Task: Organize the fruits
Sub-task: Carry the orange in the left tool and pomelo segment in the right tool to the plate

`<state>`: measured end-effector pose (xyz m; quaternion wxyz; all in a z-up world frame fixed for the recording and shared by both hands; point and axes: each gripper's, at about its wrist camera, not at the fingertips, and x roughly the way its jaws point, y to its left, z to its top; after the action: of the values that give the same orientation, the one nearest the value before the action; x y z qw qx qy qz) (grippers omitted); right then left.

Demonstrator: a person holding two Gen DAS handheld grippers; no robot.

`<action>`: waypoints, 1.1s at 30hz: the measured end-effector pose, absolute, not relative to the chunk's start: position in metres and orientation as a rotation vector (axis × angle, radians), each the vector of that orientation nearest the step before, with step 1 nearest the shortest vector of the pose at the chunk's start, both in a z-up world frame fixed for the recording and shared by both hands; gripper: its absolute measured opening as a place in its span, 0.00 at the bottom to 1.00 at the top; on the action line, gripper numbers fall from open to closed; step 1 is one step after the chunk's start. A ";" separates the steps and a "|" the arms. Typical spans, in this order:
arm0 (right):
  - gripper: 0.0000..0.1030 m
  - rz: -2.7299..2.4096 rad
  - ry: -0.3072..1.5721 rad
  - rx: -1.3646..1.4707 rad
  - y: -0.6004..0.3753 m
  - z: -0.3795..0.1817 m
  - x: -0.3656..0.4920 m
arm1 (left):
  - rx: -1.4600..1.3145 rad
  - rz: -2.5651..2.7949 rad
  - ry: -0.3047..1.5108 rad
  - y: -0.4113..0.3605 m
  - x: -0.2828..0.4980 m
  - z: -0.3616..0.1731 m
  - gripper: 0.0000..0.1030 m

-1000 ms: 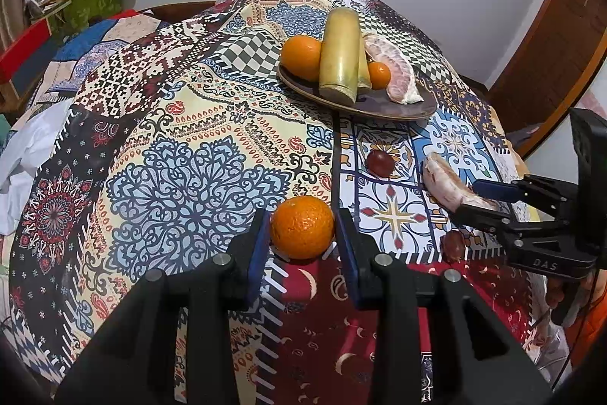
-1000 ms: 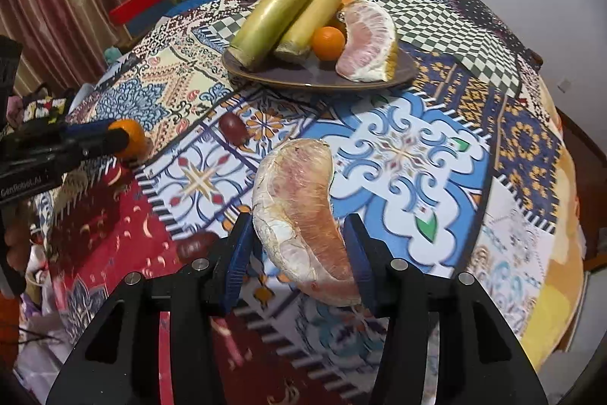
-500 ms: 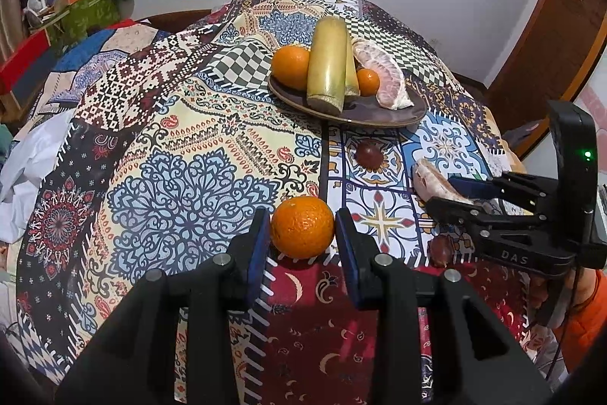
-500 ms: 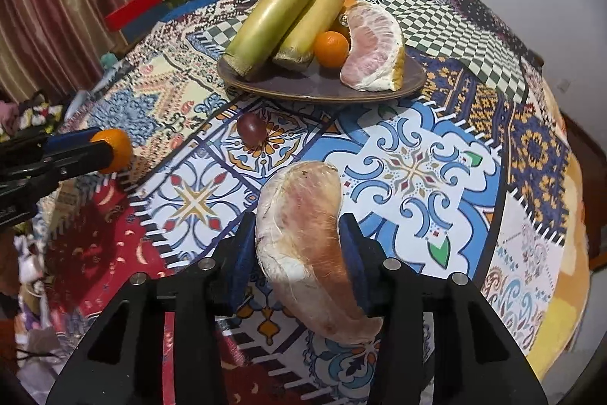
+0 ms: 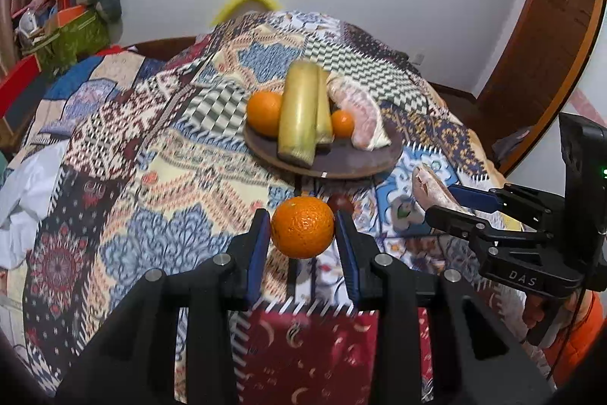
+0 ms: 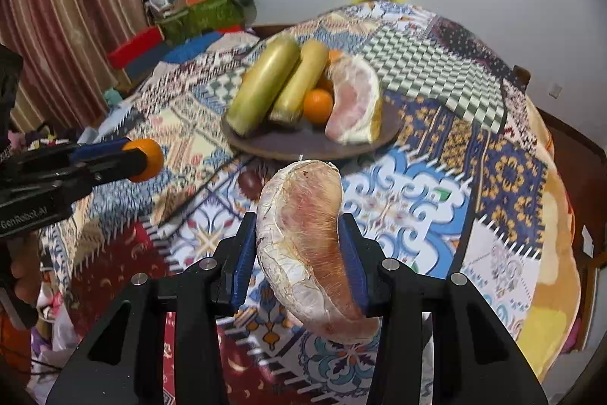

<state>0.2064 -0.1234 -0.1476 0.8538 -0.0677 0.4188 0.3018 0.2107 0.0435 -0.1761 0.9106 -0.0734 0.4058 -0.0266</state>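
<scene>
Now both fruits ride higher, nearer the plate

Since a second ago the left gripper, clamped on the round orange tangerine at lower centre, has lifted toward the dark round plate. The right gripper stays pinched on the peeled pinkish pomelo wedge, which now nearly reaches the plate's rim. A small dark reddish fruit lies on the patterned patchwork tablecloth, half hidden behind the tangerine in the left wrist view. Motion blur smears the cloth; the wedge's lower end hides the cloth beneath.
</scene>
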 end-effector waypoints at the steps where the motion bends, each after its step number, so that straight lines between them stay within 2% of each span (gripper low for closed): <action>1: 0.38 0.632 0.874 -0.138 -0.124 -0.145 0.208 | -0.149 -0.059 0.831 0.042 0.213 -0.174 0.34; 18: 0.38 0.607 0.758 -0.058 -0.128 -0.115 0.246 | -0.121 -0.106 0.795 0.023 0.278 -0.166 0.34; 33: 0.38 0.609 0.774 -0.020 -0.120 -0.128 0.274 | -0.096 -0.143 0.814 0.019 0.313 -0.182 0.34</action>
<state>0.2743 -0.1198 -0.1284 0.8811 -0.0096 0.3715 0.2924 0.3130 0.0192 -0.1815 0.9148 -0.0465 0.3952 -0.0694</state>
